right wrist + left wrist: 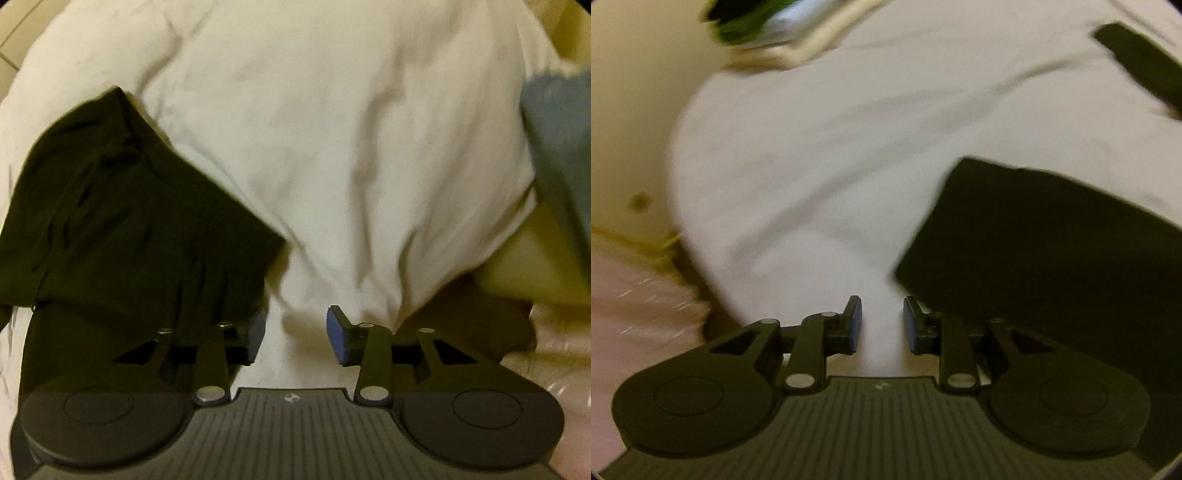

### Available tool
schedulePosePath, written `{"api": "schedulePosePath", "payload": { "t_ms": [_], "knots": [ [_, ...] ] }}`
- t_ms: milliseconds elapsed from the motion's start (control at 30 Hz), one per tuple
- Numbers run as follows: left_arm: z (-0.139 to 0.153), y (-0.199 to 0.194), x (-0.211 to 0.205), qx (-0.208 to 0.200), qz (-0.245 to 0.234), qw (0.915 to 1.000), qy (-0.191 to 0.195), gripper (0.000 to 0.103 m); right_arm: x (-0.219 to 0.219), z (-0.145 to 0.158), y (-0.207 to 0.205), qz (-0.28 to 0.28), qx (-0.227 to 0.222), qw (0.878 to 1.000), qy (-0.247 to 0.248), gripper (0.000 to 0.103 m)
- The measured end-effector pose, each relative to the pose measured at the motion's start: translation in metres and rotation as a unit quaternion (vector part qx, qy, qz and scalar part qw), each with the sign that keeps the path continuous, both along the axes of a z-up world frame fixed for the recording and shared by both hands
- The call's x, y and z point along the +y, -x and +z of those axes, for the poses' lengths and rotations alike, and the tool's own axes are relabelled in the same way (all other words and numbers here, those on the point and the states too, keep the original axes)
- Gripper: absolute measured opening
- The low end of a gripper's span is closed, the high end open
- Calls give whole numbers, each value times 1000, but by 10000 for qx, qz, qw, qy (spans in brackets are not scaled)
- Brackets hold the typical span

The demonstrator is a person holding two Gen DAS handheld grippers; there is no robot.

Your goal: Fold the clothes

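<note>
A dark, near-black garment [1052, 266] lies on a white sheet [849, 147], filling the right side of the left wrist view. In the right wrist view the same dark garment [129, 221] lies at the left on the white sheet [332, 147]. My left gripper [882, 323] is open and empty over the sheet, just left of the garment's edge. My right gripper [295, 332] is open and empty; the garment's edge drapes over its left finger [255, 332]. Both views are motion-blurred.
A blue-grey cloth [561, 147] lies at the right edge of the right wrist view. A green and white blurred object [757, 18] sits at the far top left. A pink patterned fabric [639, 314] lies at the left. A dark strip [1141, 62] shows at the upper right.
</note>
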State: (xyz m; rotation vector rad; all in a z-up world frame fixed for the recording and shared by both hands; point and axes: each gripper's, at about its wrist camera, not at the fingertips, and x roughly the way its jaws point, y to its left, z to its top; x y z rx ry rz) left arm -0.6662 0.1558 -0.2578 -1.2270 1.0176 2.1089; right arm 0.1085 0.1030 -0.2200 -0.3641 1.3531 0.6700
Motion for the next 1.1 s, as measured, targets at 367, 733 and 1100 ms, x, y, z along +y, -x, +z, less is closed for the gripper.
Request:
{"api": "schedulePosePath", "payload": {
  "t_ms": [367, 733, 1100],
  "knots": [
    [59, -88, 52, -709, -976, 9899, -743, 22, 82, 39, 32, 1513, 49, 9853, -797, 58],
    [15, -66, 193, -1980, -1444, 9651, -922, 27, 216, 18, 204, 3652, -245, 9279, -714, 56],
    [-34, 3, 318, -2915, -641, 9467, -1211, 37, 349, -6, 339, 4821, -504, 8718, -702, 55]
  ]
}}
